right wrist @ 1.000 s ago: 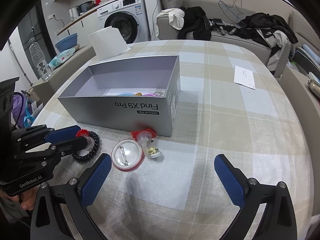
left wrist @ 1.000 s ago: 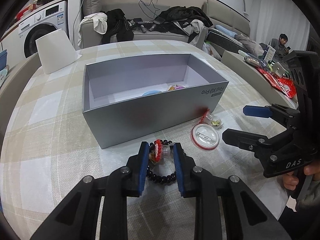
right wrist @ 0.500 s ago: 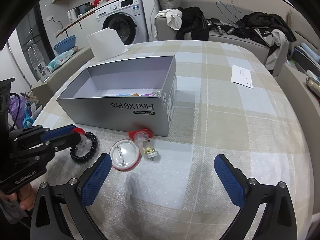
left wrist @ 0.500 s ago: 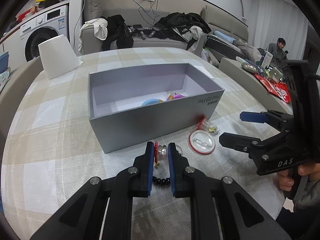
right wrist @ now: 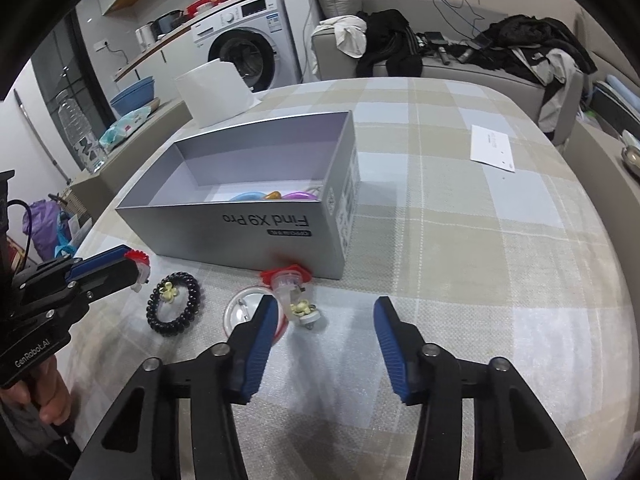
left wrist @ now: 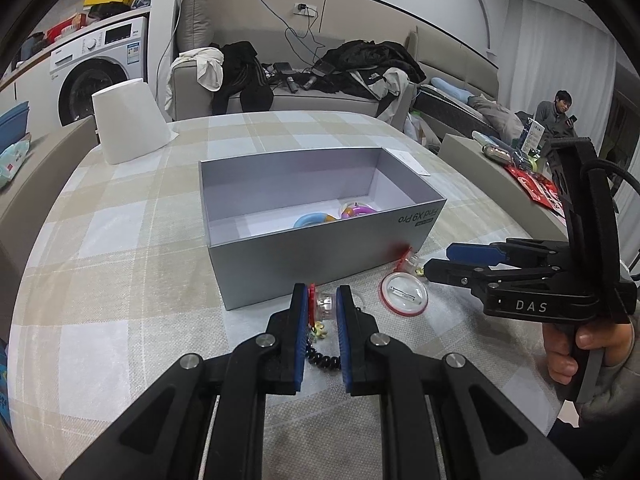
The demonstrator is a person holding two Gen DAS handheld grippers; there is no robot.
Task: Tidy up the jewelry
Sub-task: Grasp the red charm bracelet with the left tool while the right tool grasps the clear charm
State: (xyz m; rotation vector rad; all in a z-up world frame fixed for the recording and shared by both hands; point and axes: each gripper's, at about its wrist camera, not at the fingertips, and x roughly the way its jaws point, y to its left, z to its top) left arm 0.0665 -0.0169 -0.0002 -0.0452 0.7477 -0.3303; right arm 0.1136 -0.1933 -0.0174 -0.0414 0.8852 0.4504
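Our left tongs [left wrist: 323, 303] pinch a light, brittle clear-plastic red-capped vial [left wrist: 325, 302], lifted at the grey box's [left wrist: 320, 258] 6 o'clock; right tongs [right wrist: 325, 316] gape empty over its twin [right wrist: 289, 285].

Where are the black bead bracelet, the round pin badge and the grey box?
black bead bracelet [right wrist: 174, 305], right wrist view, beads on its right side
round pin badge [left wrist: 404, 293], left wrist view, clear centre
grey box [right wrist: 256, 226], right wrist view, printed front wall

Bracelet [right wrist: 174, 309] left of badge [right wrist: 248, 310], before box [right wrist: 256, 224]
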